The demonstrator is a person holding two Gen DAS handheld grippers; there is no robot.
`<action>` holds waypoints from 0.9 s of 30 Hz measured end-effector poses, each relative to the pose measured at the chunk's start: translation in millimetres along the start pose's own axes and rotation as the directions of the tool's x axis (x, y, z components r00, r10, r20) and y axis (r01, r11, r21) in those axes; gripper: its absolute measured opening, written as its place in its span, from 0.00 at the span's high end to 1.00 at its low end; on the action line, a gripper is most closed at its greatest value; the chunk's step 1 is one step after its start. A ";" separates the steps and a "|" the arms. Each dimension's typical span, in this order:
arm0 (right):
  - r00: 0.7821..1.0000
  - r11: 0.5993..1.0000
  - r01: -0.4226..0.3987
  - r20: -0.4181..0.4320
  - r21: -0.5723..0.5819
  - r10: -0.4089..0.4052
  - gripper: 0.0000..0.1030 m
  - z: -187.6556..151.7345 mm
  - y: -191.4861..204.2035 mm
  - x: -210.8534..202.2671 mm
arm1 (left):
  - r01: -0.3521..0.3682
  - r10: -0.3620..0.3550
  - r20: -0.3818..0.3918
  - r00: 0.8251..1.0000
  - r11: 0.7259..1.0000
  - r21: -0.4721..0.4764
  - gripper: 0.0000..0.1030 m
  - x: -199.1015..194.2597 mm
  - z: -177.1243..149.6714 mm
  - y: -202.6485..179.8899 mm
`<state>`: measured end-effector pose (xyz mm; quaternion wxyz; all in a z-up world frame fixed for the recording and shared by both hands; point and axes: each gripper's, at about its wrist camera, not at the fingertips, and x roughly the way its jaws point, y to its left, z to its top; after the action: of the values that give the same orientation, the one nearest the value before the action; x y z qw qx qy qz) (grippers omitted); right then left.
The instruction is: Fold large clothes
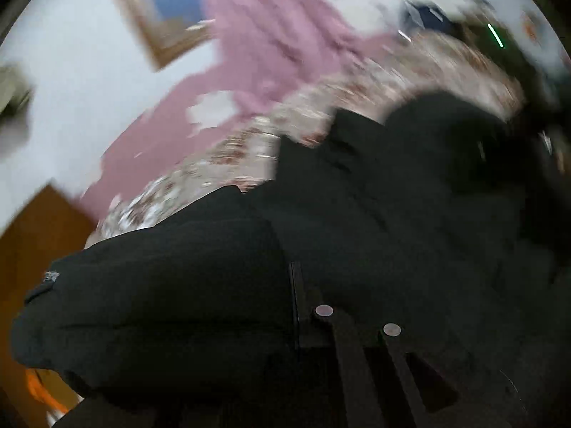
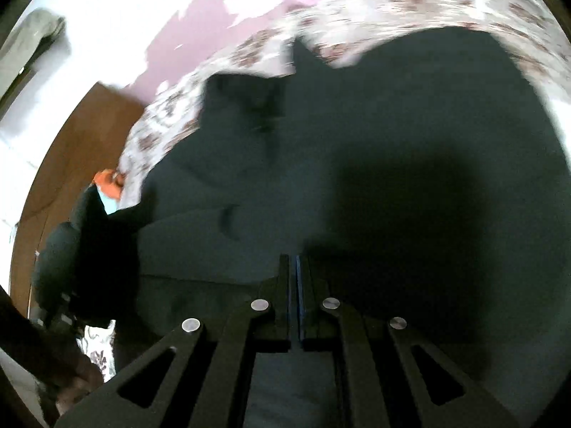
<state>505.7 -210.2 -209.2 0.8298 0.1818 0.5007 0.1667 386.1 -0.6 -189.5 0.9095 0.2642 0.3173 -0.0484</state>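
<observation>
A large dark garment (image 2: pixel 392 149) lies spread on a floral bedsheet (image 2: pixel 428 3). In the right wrist view my right gripper (image 2: pixel 295 267) has its two fingers pressed together, low over the garment; no cloth shows between the tips. In the blurred left wrist view the same dark garment (image 1: pixel 357 214) fills the lower half and drapes over my left gripper (image 1: pixel 296 285). Only its right finger (image 1: pixel 298 292) shows, and a bunched fold (image 1: pixel 160 285) hangs to its left. The other finger is hidden under the cloth.
A pink wall with peeling patches (image 1: pixel 271 46) and a framed picture (image 1: pixel 167 10) lie beyond the bed. A brown wooden floor (image 2: pixel 71 164) is at the left. An orange object (image 2: pixel 109 182) sits at the bed's left edge. Dark items (image 1: pixel 424 14) lie at the far end.
</observation>
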 end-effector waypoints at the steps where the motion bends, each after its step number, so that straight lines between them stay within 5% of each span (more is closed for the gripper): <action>1: 1.000 1.000 0.016 0.005 0.002 -0.016 0.96 2.6 -8.8 -5.4 | 0.015 -0.014 -0.020 1.000 0.998 0.054 0.95 2.7 4.6 -18.8; 4: 1.000 0.999 0.022 0.013 0.026 -0.022 0.96 9.9 -32.6 -19.0 | -0.001 0.012 -0.055 0.998 0.981 0.194 0.95 9.5 11.3 -56.6; 6: 1.000 1.000 0.004 0.001 0.028 -0.004 0.96 14.0 -38.4 -21.9 | -0.055 0.080 -0.065 0.995 0.945 0.323 0.95 15.1 6.0 -81.1; 10: 0.997 0.999 -0.049 -0.058 -0.007 0.049 0.96 19.7 -29.9 -19.9 | -0.163 0.215 -0.017 0.977 0.792 0.589 0.95 21.6 -14.7 -128.2; 20: 0.988 0.993 -0.081 -0.137 -0.085 0.068 0.96 23.0 -8.5 -18.0 | -0.143 0.223 -0.022 0.975 0.694 0.705 0.95 26.2 -25.4 -156.6; 22: 0.987 0.992 -0.090 -0.142 -0.086 0.077 0.96 23.0 -7.5 -20.9 | -0.148 0.239 -0.010 0.971 0.633 0.760 0.94 34.4 -27.3 -165.3; 25: 0.986 0.992 -0.098 -0.145 -0.080 0.085 0.96 26.3 -8.8 -26.6 | -0.151 0.265 0.016 0.964 0.499 0.853 0.94 47.1 -34.9 -178.4; 27: 0.985 0.992 -0.108 -0.143 -0.069 0.098 0.96 30.6 -11.3 -30.6 | -0.145 0.264 0.022 0.964 0.454 0.879 0.94 47.6 -37.4 -183.2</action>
<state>520.4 -238.2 -177.7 0.7894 0.1636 0.5405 0.2405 356.4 -134.5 -325.3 0.6265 0.7282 0.2669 -0.0777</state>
